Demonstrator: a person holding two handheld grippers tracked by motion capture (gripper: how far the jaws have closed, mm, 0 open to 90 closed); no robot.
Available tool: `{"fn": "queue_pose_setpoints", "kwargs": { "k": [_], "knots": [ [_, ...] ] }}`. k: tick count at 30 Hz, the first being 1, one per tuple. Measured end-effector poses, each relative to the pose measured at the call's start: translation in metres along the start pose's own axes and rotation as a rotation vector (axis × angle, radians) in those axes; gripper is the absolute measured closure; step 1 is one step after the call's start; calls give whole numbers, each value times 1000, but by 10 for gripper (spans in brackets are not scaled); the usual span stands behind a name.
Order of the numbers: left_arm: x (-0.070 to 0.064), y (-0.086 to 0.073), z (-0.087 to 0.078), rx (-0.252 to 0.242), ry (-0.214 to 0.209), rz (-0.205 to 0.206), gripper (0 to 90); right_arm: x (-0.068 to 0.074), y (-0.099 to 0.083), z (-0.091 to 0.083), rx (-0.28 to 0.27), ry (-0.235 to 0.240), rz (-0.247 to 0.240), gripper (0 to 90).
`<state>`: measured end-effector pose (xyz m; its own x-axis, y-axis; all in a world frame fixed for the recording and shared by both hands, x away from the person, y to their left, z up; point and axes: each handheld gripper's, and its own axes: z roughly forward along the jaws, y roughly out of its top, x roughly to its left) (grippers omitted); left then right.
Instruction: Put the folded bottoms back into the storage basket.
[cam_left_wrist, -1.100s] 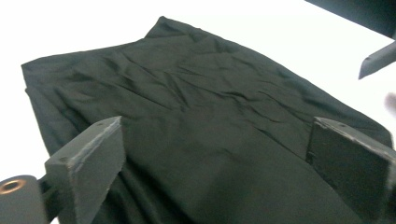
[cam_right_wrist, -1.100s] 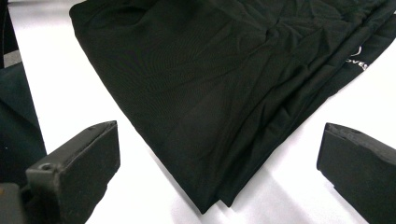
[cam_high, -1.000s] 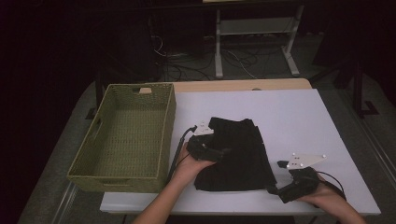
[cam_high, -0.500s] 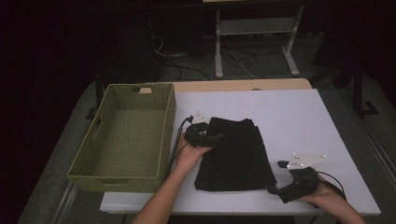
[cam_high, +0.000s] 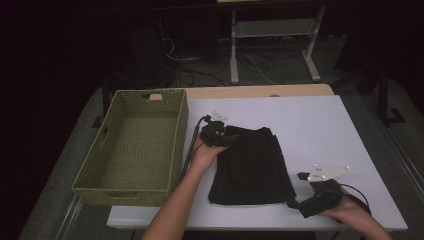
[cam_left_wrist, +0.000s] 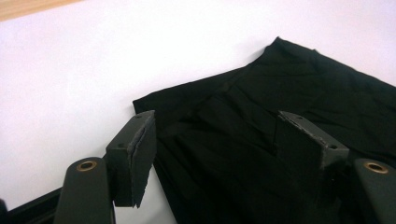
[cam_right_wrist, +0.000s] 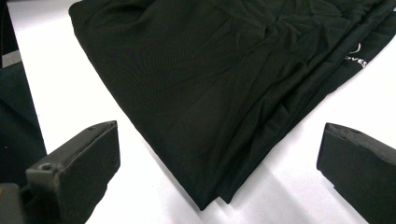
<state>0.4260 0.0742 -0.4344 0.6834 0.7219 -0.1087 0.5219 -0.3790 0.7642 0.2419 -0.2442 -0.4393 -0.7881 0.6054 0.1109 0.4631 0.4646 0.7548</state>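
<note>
- Right now you are at the grasping step: the folded black garment lies flat on the white table, just right of the green woven basket, and neither hand-held gripper has hold of it.
- Your left hand-held gripper sits at the garment's far-left corner with its jaws wide apart; in the left gripper view one jaw stands over bare table just off the cloth's edge, the other over the fabric.
- Your right hand-held gripper is at the near-right corner, jaws also spread, with the folded corner lying between them but touching neither pad.
- The stacked layers show at that near corner in the right gripper view, and a bit of white print shows at the far edge of the cloth.
- The basket looks empty, so it is the likely place for the garment.
- Next, I judge, you should lower each hand-held gripper until a jaw slides under the edge, then close on all layers at once.
- Take care to lift both corners evenly, or the fold may fall open.
</note>
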Motion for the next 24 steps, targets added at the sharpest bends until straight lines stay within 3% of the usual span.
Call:
{"fn": "queue_pose_setpoints", "kwargs": {
  "k": [14,19,24],
  "knots": [
    [13,-4,14,65,17,-12,303,0,0,-1,-2,-1,2,0],
    [14,-6,17,83,-13,-23,320,0,0,0,3,-1,-3,0],
    [14,-6,17,87,-14,-20,335,0,0,1,3,2,-4,0]
  ]
}}
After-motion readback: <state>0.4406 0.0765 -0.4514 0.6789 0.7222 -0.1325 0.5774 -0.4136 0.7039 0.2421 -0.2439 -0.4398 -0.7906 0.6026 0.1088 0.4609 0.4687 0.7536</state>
